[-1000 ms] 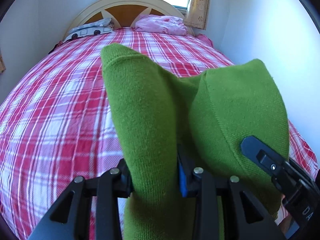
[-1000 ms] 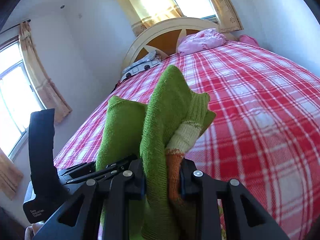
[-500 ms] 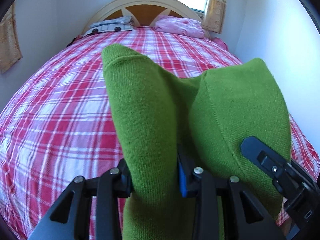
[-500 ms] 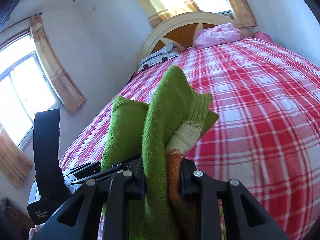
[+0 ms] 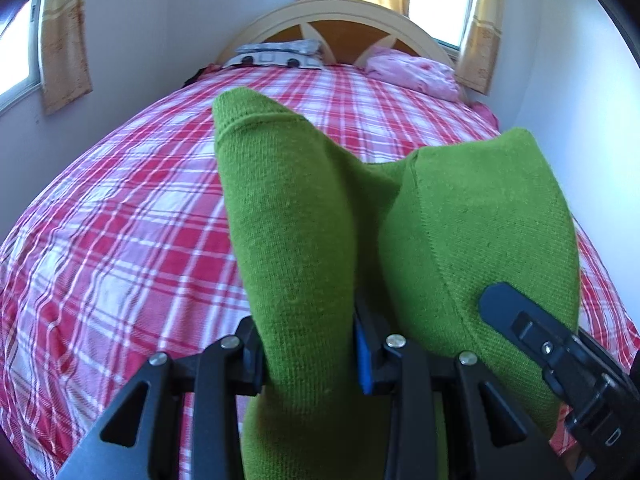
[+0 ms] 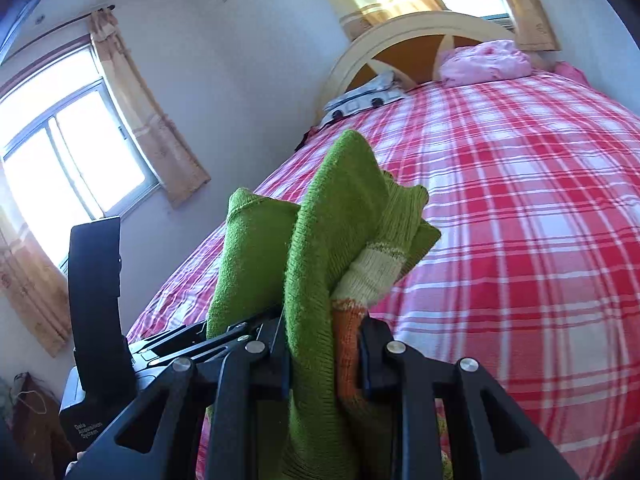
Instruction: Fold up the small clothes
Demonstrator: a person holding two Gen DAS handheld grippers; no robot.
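A green knit garment (image 5: 304,248) with a pale yellow and orange cuff (image 6: 372,276) is held up above the bed between both grippers. My left gripper (image 5: 310,356) is shut on one bunched green corner. My right gripper (image 6: 324,356) is shut on another green fold together with the cuff. The right gripper's body shows at the lower right of the left wrist view (image 5: 560,356); the left gripper's body shows at the left of the right wrist view (image 6: 96,312). The garment's lower part hangs out of sight below the fingers.
A bed with a red and white plaid sheet (image 5: 120,240) lies below and ahead. A cream and orange headboard (image 5: 340,28), a grey patterned pillow (image 5: 276,54) and a pink bundle (image 5: 412,74) are at its far end. White walls and curtained windows (image 6: 72,148) surround it.
Both grippers keep their hold on the garment. Both views have swung, so more of the left wall and left window shows and the bed sits further right.
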